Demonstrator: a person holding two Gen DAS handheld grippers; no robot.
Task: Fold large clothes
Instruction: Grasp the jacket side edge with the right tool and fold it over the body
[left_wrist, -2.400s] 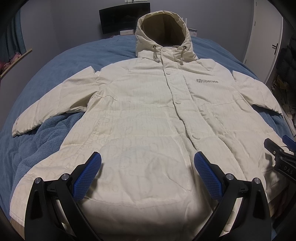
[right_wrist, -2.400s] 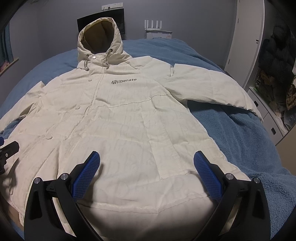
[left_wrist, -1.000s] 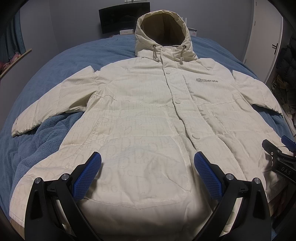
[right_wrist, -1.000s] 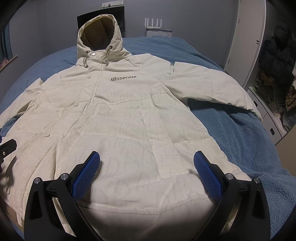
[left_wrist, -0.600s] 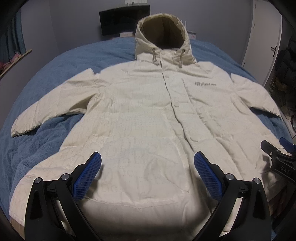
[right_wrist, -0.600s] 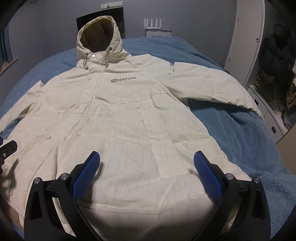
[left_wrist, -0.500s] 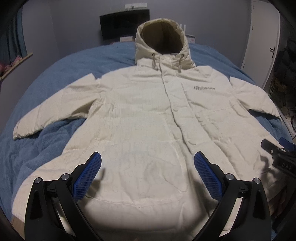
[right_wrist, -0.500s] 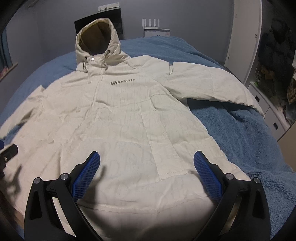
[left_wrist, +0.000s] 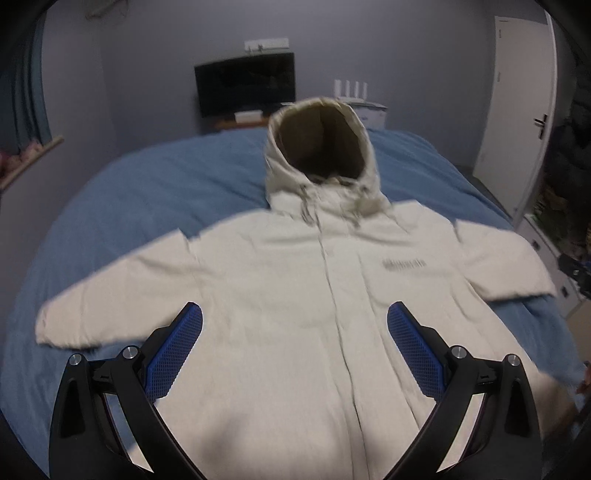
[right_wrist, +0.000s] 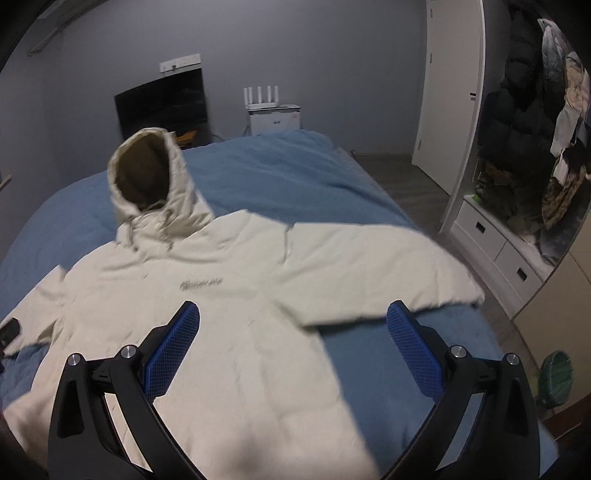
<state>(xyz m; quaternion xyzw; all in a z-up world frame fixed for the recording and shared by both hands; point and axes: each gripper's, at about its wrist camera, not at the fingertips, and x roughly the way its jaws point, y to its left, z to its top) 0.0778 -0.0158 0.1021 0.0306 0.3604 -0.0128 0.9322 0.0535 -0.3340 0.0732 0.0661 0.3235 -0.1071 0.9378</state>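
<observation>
Lying spread on the bed (left_wrist: 155, 184), the coat (left_wrist: 295, 295) is unfolded.

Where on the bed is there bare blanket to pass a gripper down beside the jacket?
Bare blue blanket lies right of the hood above the cream hooded jacket's right-side sleeve, below that sleeve by the right gripper, and left of the hood above the other sleeve. The bed's middle is covered; the left gripper hangs over it.
</observation>
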